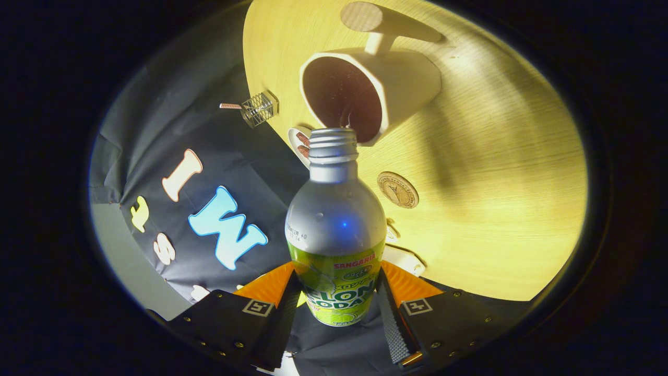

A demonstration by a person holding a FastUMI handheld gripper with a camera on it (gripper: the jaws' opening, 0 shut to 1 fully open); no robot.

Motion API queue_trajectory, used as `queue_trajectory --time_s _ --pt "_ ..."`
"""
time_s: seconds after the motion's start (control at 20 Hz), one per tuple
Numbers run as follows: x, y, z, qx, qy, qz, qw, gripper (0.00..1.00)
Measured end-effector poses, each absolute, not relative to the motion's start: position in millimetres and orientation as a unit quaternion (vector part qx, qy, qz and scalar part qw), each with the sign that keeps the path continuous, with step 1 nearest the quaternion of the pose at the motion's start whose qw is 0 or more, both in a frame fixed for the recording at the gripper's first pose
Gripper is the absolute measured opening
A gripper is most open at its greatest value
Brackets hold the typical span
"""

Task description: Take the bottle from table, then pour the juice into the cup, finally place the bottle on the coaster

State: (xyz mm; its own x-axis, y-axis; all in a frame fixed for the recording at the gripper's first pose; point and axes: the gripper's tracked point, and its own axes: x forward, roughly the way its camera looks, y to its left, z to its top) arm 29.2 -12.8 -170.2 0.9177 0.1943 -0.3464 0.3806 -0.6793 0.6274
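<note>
Claw [336,297] is clamped on the bottle [334,235], both fingers squeezing its label. The open neck sits right at the rim of the cup [407,83] just ahead. Probably best to tip slowly, keeping the mouth over the opening. Coaster [397,189] waits on the bench [496,183] beside the bottle.

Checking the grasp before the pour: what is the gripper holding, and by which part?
The gripper is shut on the silver metal bottle with a green label, both fingers pressing its lower labelled body, its open neck tipped at the white cup.
</note>
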Motion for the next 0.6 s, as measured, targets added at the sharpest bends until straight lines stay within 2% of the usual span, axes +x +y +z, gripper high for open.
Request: queue_trajectory --time_s 0.6 --pt "34.8 -16.5 -166.4 0.919 0.153 -0.129 0.338 0.74"
